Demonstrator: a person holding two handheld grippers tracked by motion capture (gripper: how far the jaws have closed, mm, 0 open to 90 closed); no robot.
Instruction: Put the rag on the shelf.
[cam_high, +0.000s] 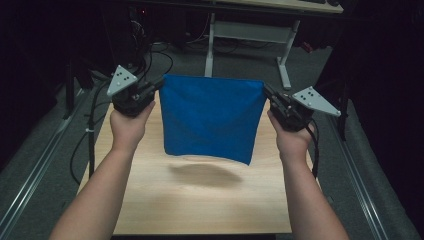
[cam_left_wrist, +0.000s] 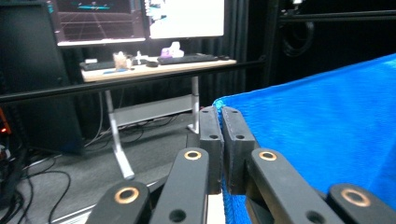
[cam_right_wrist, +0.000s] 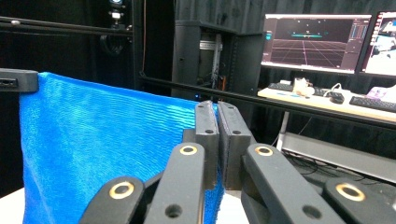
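A blue cloth (cam_high: 210, 117) hangs stretched in the air above the wooden table (cam_high: 200, 200), its shadow on the wood below. My left gripper (cam_high: 161, 82) is shut on the cloth's upper left corner. My right gripper (cam_high: 265, 88) is shut on the upper right corner. In the left gripper view the black jaws pinch the blue cloth (cam_left_wrist: 322, 135) at its edge, the left gripper (cam_left_wrist: 222, 114) pressed flat together. In the right gripper view the right gripper (cam_right_wrist: 216, 109) clamps the blue cloth (cam_right_wrist: 102, 140) the same way, and the other gripper's jaw tip holds the far corner.
Beyond the table stands a white-legged desk (cam_high: 250, 30) on a grey floor with cables (cam_high: 82, 140). Monitors (cam_right_wrist: 310, 39) and a keyboard (cam_left_wrist: 187, 59) sit on a desk further off. Dark frame rails run along both sides.
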